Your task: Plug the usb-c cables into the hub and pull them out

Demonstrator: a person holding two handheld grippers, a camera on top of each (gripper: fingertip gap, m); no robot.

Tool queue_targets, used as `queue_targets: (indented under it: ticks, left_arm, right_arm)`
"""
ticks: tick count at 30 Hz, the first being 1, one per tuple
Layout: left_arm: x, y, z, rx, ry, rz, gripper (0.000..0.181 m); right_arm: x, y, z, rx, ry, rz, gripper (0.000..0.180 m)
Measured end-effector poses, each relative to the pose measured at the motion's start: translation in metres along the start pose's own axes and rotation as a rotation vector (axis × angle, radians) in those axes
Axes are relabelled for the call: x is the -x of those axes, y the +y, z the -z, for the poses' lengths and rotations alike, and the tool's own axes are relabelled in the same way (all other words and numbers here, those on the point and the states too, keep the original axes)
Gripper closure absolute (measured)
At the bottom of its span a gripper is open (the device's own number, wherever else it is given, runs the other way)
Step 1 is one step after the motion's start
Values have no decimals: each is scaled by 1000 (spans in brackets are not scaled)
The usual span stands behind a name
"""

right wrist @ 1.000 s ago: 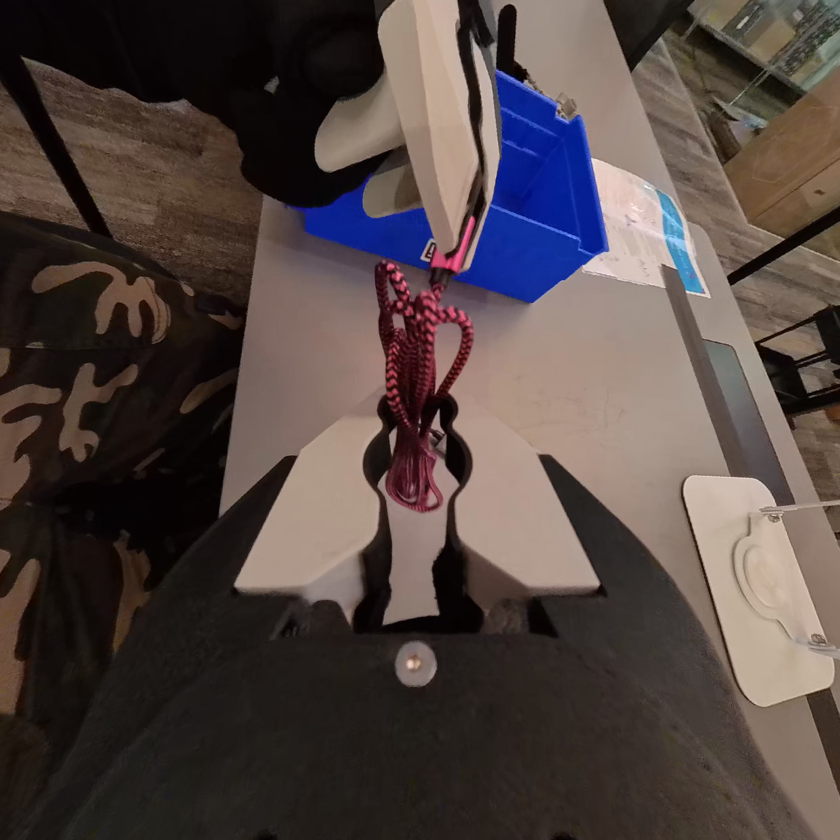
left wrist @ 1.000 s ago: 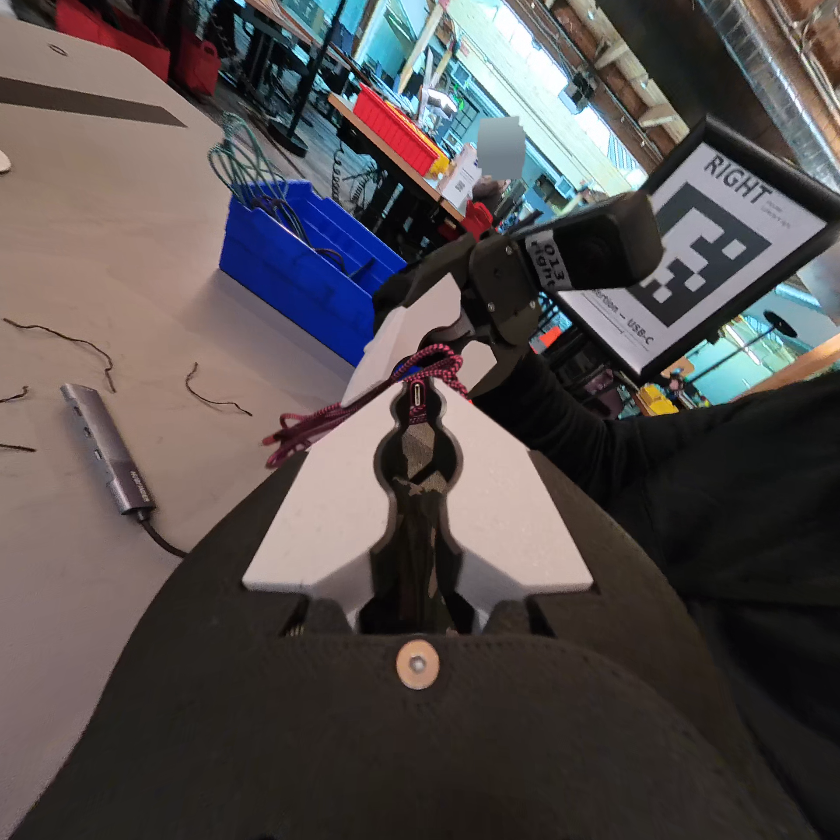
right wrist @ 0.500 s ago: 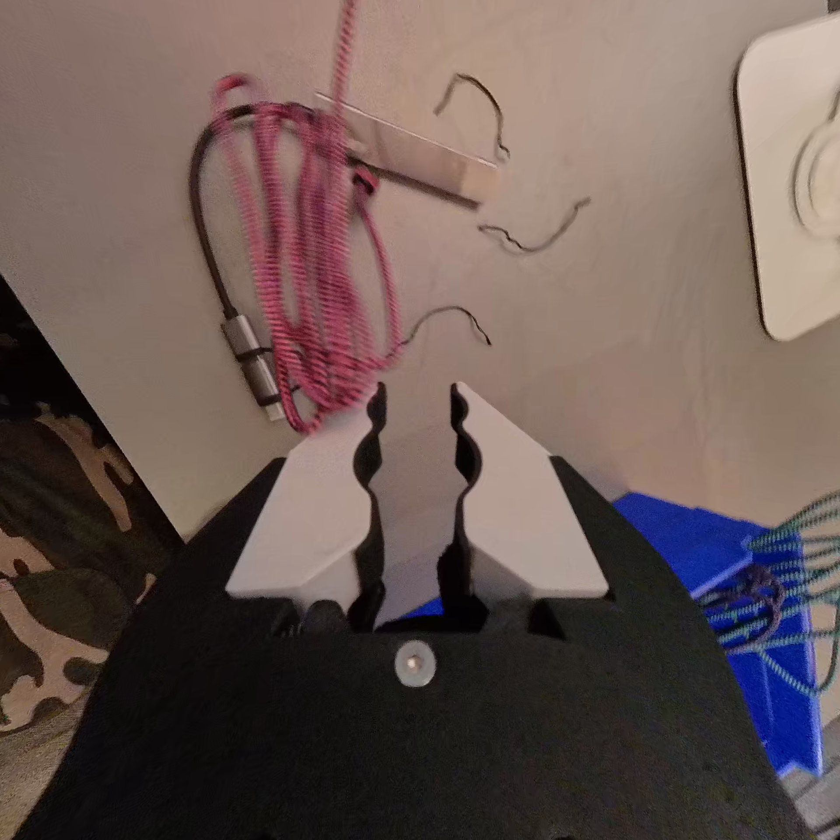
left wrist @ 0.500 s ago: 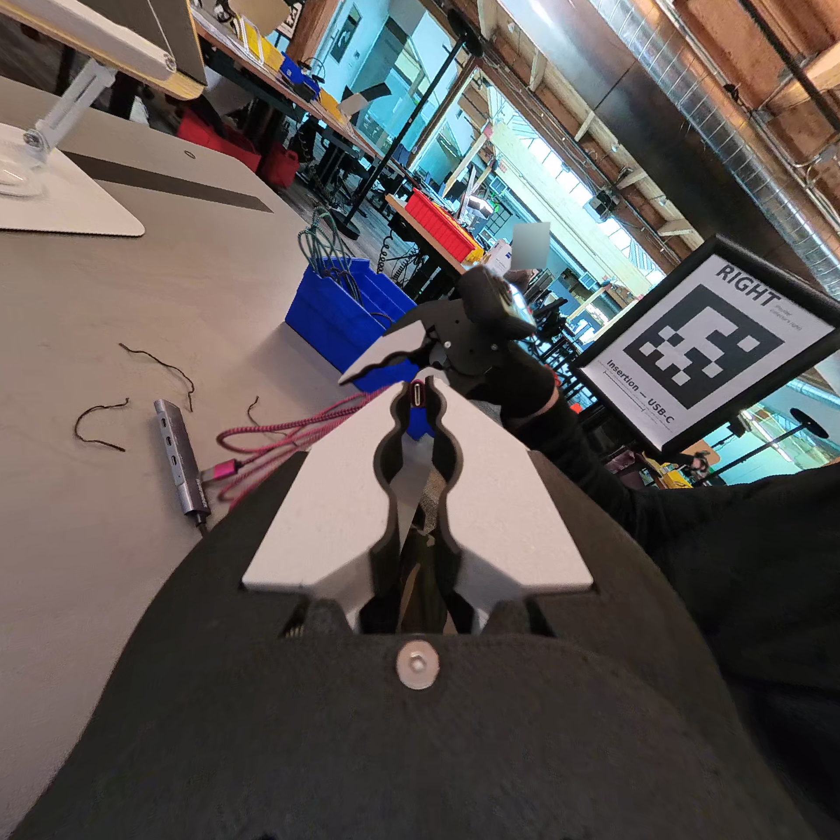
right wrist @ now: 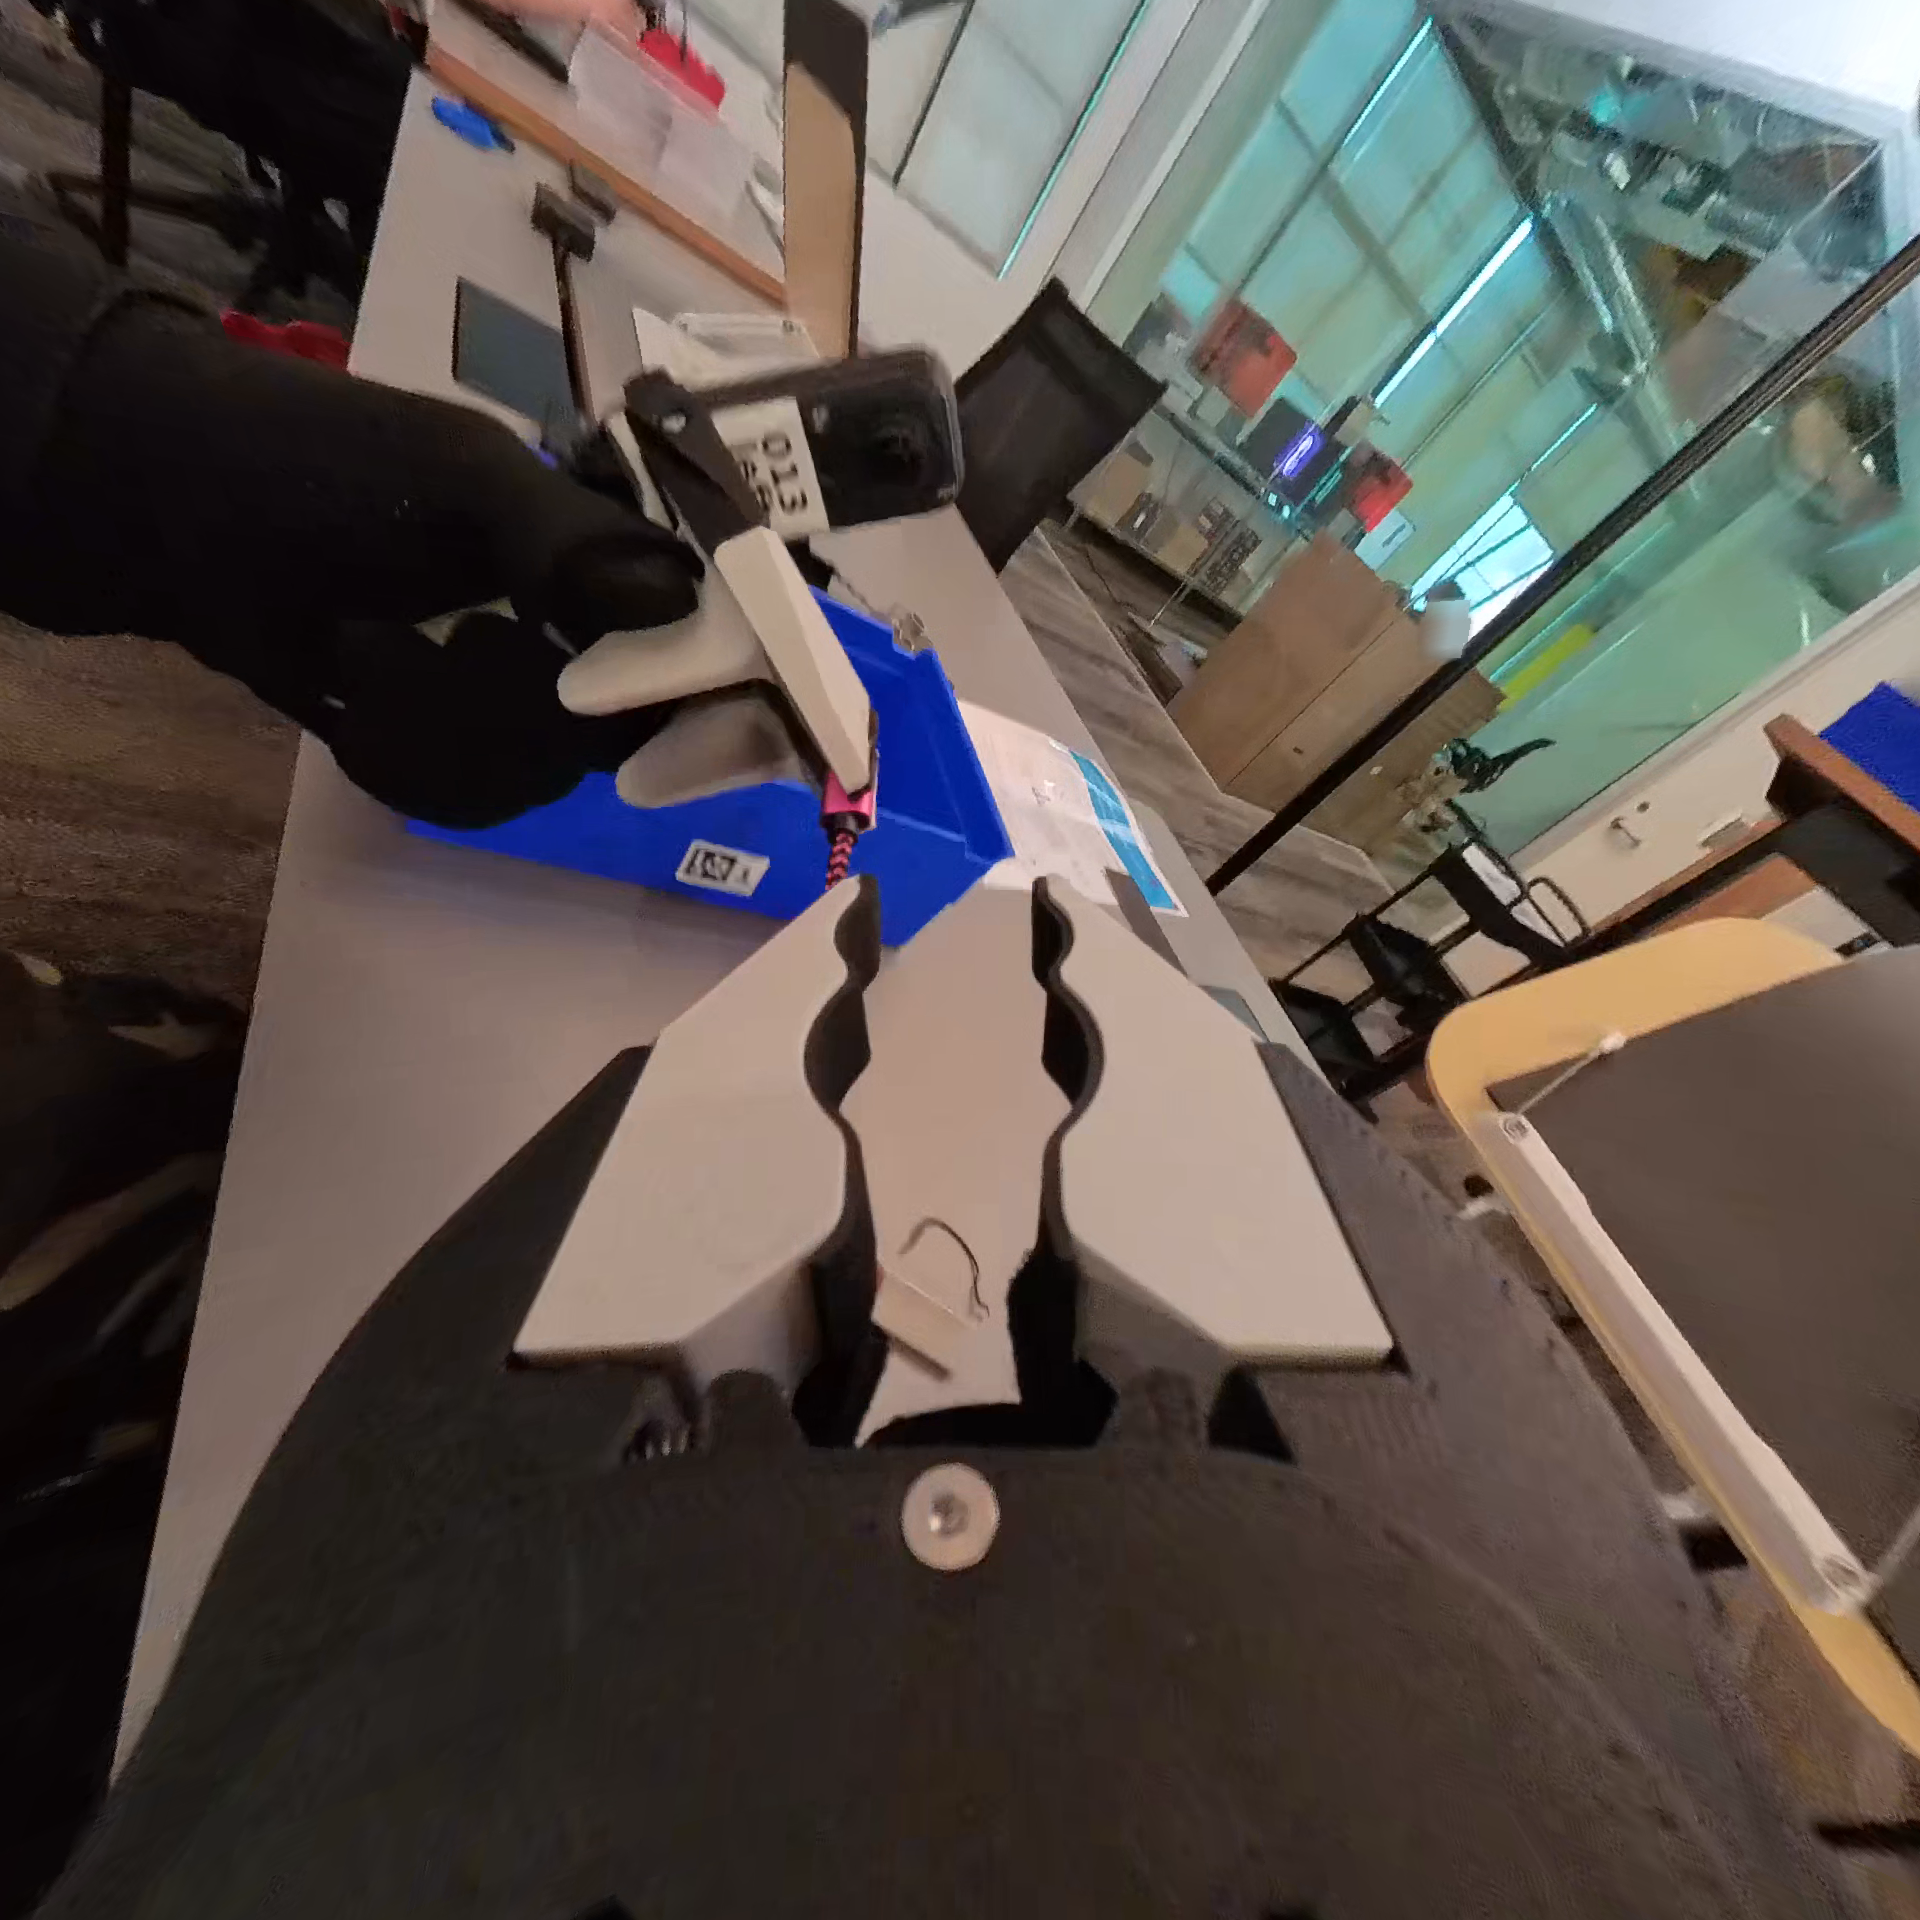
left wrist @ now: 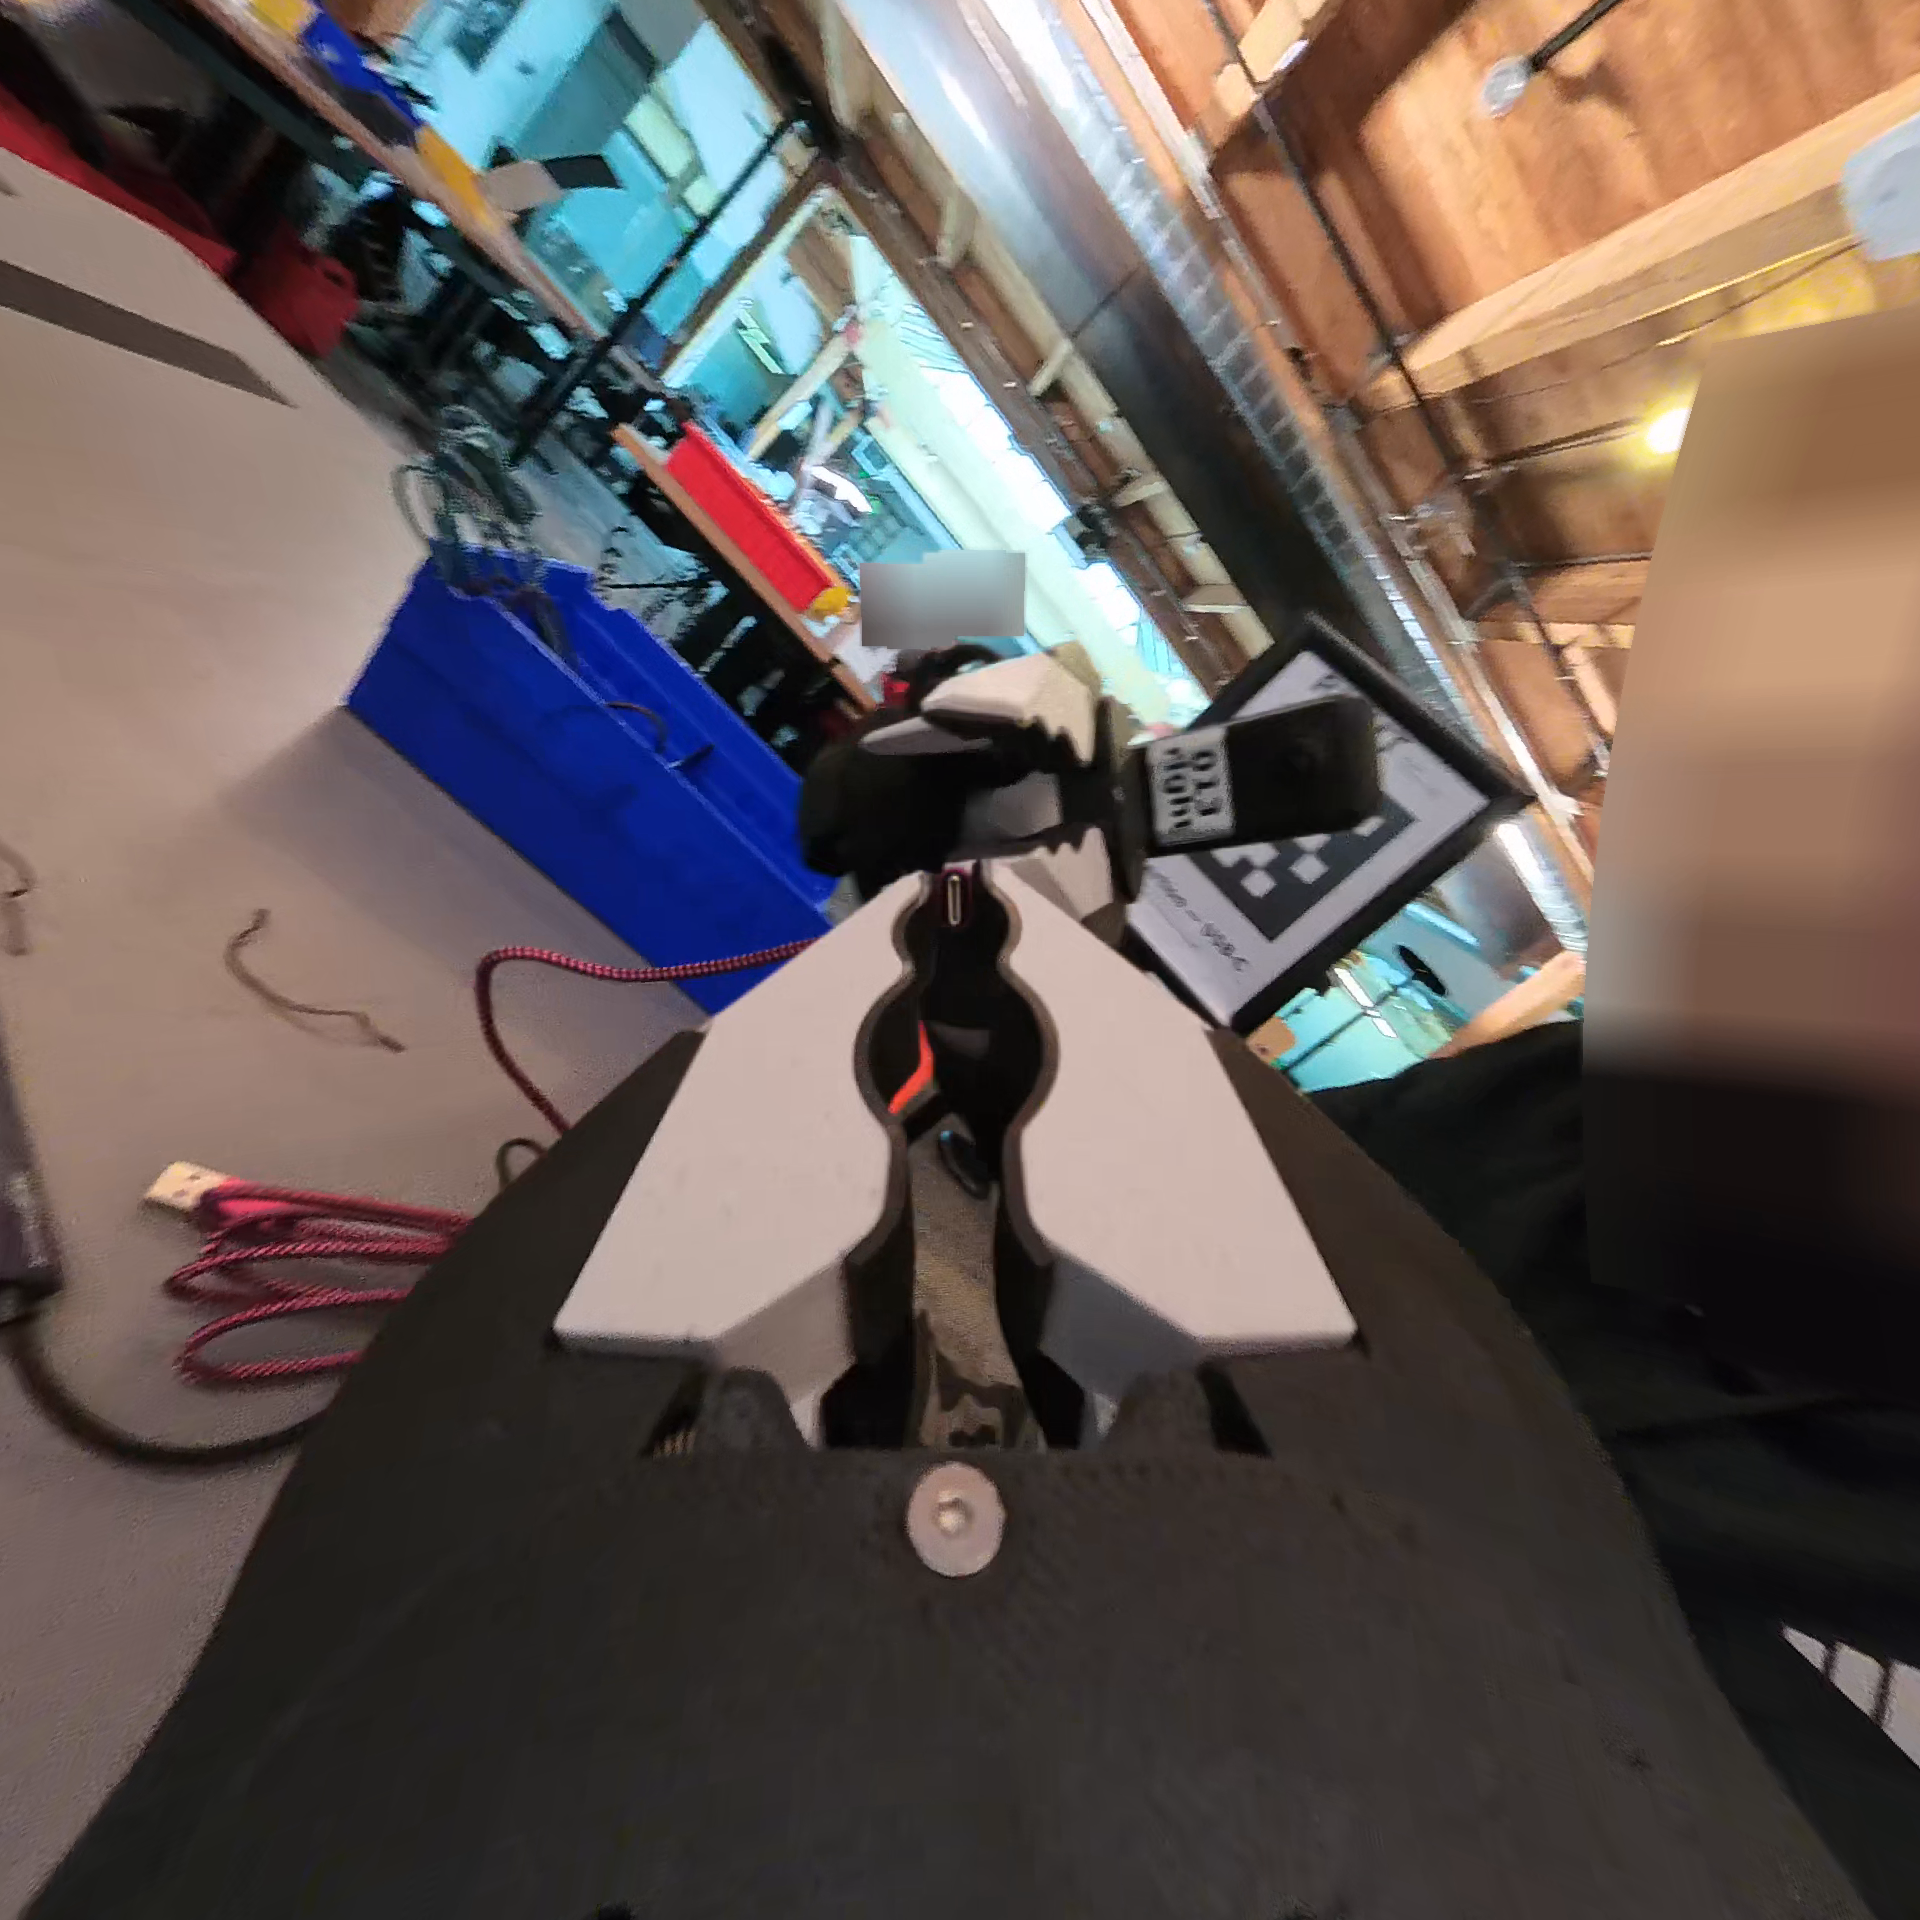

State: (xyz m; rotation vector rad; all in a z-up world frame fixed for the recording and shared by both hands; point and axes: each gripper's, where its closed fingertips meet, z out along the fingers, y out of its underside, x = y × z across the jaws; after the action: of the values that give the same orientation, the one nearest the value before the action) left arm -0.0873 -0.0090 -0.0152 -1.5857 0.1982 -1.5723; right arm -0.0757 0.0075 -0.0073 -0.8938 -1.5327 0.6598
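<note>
In the left wrist view, the left hand-held gripper [left wrist: 961, 914] fills the lower centre of the frame with its fingers pinched on the usb-c plug [left wrist: 958, 900], whose metal mouth faces the camera at the fingertips. From there the pink braided cable [left wrist: 634, 971] drops left of the fingers and gathers in loops [left wrist: 281, 1262] on the worktop [left wrist: 187, 644] at lower left, ending in a loose flat plug [left wrist: 177, 1184]. At the far left edge sits a dark slab that looks like the hub [left wrist: 21, 1205], mostly cut off by the frame. In the right wrist view, the right hand-held gripper [right wrist: 951, 899] sits in the lower centre with its fingers spread apart and nothing between them; through the gap, low in the frame, a sliver of a silver bar shows on the worktop, too little of it to name. Beyond it, at centre left, the left one shows again from the side, the pink plug shell [right wrist: 850, 805] poking out below its tips. Farther back stands a blue bin [left wrist: 582, 748]. The step in hand appears to be carrying the plug toward the hub; the next move calls for lowering it, lining the plug up with a port, and probably bracing the hub with the free gripper.
</note>
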Motion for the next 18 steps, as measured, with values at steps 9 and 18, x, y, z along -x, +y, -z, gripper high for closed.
queue_targets:
  ticks: [9,18]
  left_arm:
    - [-12,1,-5,-57,144,33,177]
    - [-24,4,-7,-59,253,89,177]
  right_arm:
    - [20,-24,-9,-138,-44,-39,160]
    - [27,-27,-13,-118,-14,67,171]
